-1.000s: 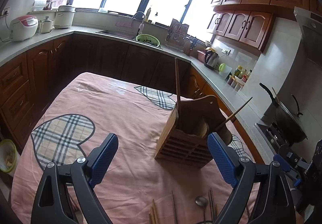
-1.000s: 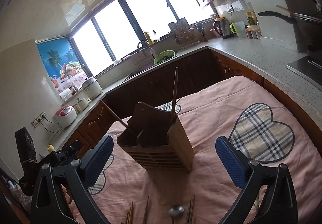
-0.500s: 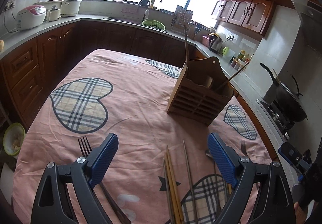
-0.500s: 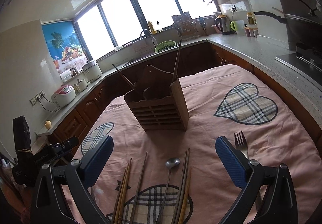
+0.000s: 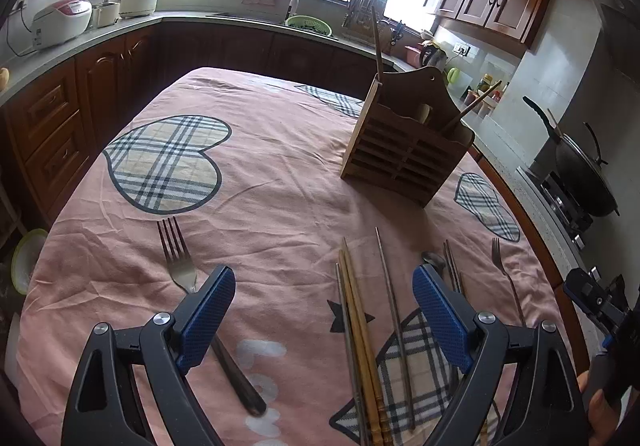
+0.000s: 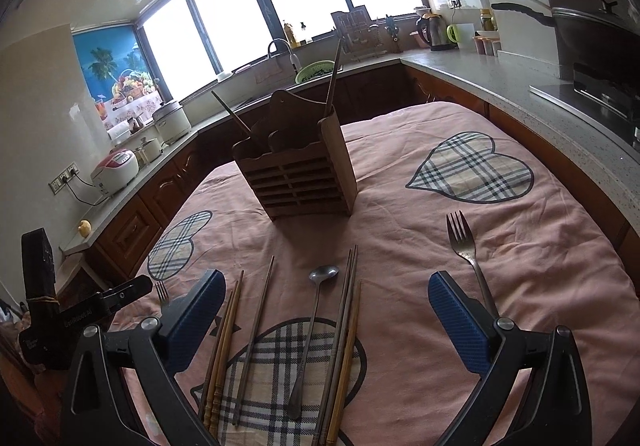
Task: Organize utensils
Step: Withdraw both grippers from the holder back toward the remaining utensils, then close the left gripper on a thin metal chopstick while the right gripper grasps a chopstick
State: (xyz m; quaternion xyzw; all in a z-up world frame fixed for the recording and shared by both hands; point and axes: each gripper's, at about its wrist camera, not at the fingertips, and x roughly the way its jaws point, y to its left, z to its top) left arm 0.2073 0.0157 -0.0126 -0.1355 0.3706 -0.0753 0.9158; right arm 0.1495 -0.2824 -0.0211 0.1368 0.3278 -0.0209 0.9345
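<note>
A wooden utensil holder (image 5: 404, 149) stands on the pink tablecloth with two sticks in it; it also shows in the right wrist view (image 6: 298, 173). Several chopsticks (image 5: 360, 322), a spoon (image 6: 316, 310) and two forks (image 5: 180, 266) (image 6: 466, 250) lie flat in front of it. My left gripper (image 5: 324, 314) is open and empty above the chopsticks, with one fork under its left finger. My right gripper (image 6: 324, 322) is open and empty above the spoon and chopsticks (image 6: 344, 330).
The table (image 5: 280, 173) is ringed by dark wooden cabinets and a grey counter (image 6: 520, 77). A wok (image 5: 580, 173) sits on the stove at the right. A rice cooker (image 5: 60, 21) and a sink with a green basket (image 5: 308, 23) are at the back.
Both grippers have pulled back from the holder and tilted down. The holder now sits farther away, and the loose forks, spoon and chopsticks have come into view.
</note>
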